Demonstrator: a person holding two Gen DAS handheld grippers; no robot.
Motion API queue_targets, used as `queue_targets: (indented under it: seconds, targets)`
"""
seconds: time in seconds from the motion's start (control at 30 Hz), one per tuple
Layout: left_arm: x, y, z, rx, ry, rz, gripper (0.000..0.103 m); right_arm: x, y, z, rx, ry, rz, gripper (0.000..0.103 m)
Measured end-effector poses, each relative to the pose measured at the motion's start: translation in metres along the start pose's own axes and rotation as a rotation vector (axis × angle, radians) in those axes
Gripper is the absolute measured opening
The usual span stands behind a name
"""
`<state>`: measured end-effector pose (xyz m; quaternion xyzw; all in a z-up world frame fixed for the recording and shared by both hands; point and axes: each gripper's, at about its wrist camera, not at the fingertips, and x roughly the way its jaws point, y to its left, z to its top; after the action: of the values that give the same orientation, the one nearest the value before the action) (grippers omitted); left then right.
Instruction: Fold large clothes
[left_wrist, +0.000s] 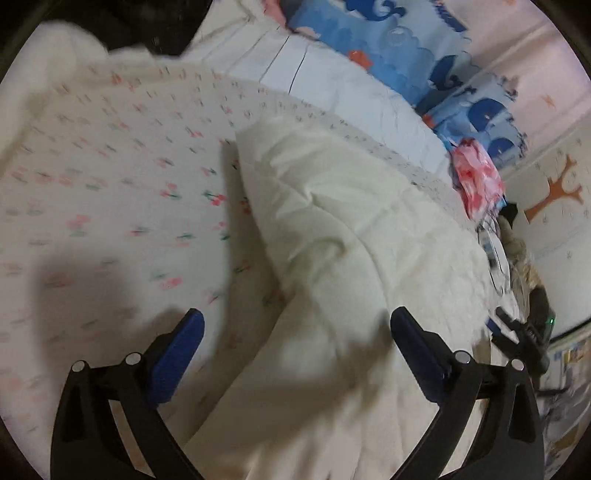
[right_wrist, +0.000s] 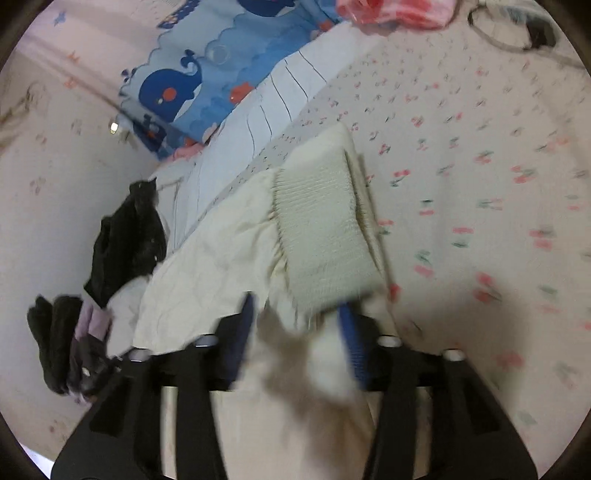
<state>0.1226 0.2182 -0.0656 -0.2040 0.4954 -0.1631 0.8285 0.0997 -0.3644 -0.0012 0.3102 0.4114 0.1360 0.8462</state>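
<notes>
Nearest the right wrist camera, the right claw (right_wrist: 295, 332) is pinching a bunch of cream cloth just behind the ribbed cuff (right_wrist: 321, 236) — its blue pads are closing on the fabric, though blur is softening the contact. The cuff belongs to a cream jacket (left_wrist: 351, 258) that is lying on the flowered bedsheet (left_wrist: 110, 184), its body stretching away toward the whale-print blanket (right_wrist: 192, 85). The left claw (left_wrist: 295, 354) is hanging spread wide over the jacket, gripping nothing. Judging by this, a sleeve fold is under way: the sleeve is being carried across the body. The next move likely calls for laying the cuff flat on the torso — with the left claw pinning or smoothing the cloth.
</notes>
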Motion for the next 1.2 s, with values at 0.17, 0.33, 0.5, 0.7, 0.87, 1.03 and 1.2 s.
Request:
queue_targets:
  seconds: [0.17, 0.33, 0.5, 0.7, 0.87, 1.03, 1.2]
  targets:
    - [-0.085, 0.035, -0.056, 0.01, 0.015, 0.033, 0.097, -0.088, -0.02, -0.053, -0.013, 0.018, -0.069, 0.086]
    - [-0.105, 0.088, -0.138, -0.177, 0.19, -0.069, 0.097, -0.141, -0.051, -0.119, 0.025, 0.14, -0.068, 0.086]
    - [-0.124, 0.076, -0.181, -0.146, 0.248, -0.173, 0.097, -0.173, -0.07, -0.181, 0.107, 0.262, 0.062, 0.086]
    - [-0.125, 0.038, -0.214, -0.012, 0.378, -0.159, 0.097, -0.171, -0.054, -0.226, 0.053, 0.386, 0.176, 0.086]
    - [-0.127, 0.017, -0.227, -0.004, 0.343, -0.017, 0.043, -0.176, -0.05, -0.236, 0.094, 0.287, 0.212, 0.021]
    - [-0.162, 0.001, -0.216, -0.093, 0.18, -0.15, 0.014, -0.194, -0.011, -0.207, 0.091, 0.128, 0.348, 0.014]
    - [-0.233, -0.032, -0.197, -0.07, 0.006, -0.272, 0.013, -0.244, 0.051, -0.156, 0.019, -0.002, 0.486, 0.014]
